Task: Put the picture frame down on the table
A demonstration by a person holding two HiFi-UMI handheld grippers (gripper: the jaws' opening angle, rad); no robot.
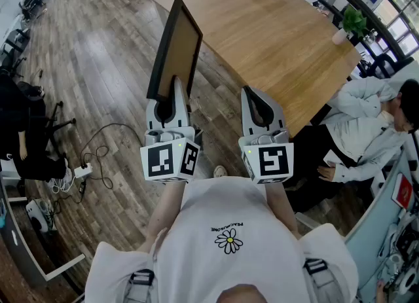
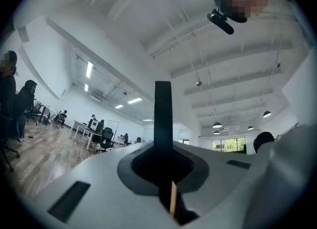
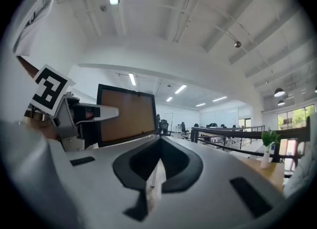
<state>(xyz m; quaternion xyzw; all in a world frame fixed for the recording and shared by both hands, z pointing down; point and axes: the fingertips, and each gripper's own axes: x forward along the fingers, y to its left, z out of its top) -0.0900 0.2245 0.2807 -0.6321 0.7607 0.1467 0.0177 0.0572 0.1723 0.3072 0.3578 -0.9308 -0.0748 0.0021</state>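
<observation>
Left claw pinches the bottom edge of the picture frame, which stands upright above it, short of the desk ahead-right. Right claw is pressed together, empty. Frame looks stiff, light, top-heavy (possibly glazed, fragile), so grip mid-rim.

**Frame upright at the left, table ahead and right**

The picture frame stands on edge in the left gripper, by the table's left edge. The right gripper lies to its right, apart. A plant stands on the table's far right; a seated person is beside the table's right end.
</observation>
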